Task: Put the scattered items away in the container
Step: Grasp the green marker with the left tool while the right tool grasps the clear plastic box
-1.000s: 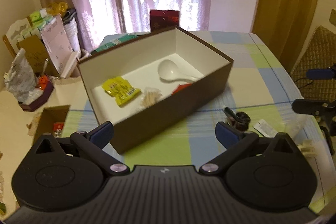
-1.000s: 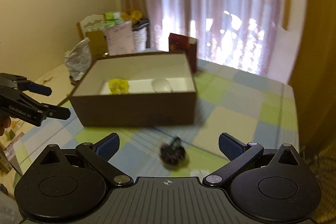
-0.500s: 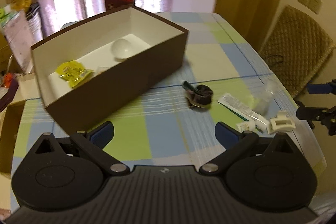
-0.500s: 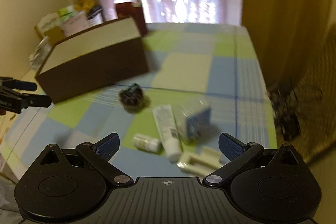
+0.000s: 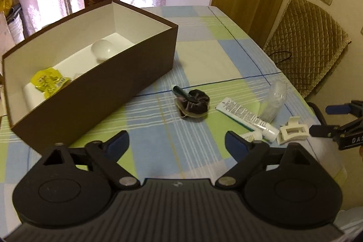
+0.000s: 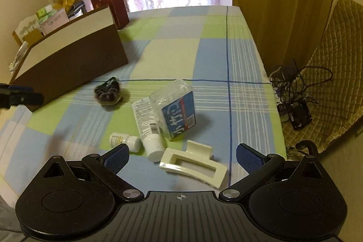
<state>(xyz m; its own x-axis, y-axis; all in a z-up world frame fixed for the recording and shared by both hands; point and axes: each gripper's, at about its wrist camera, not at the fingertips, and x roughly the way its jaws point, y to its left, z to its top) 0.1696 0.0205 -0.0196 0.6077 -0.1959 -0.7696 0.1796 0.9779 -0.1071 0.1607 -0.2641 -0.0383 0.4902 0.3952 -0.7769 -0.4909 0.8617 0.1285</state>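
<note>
- Brown cardboard box (image 5: pixel 109 83) is set open-topped at the left of the checked tablecloth (image 6: pixel 211 56), so items can be dropped straight in; a yellow snack packet (image 5: pixel 48 81) and a white spoon (image 5: pixel 102 49) are already lying inside.
- Left gripper (image 5: pixel 177 143) is held above the cloth near the box, jaws spread wide, nothing between them.
- Right gripper (image 6: pixel 182 155) is held low with its jaws released and empty; the cream hair claw clip (image 6: pixel 192 165) lies between its fingers, probably the next pick.
- Still outside the box, clustered near the right gripper: lotion tube (image 6: pixel 147 121), clear plastic jar (image 6: pixel 177 109), small white bottle (image 6: pixel 124 141).
- Dark scrunchie (image 5: pixel 192 103) is left on its own, nearer the box.
</note>
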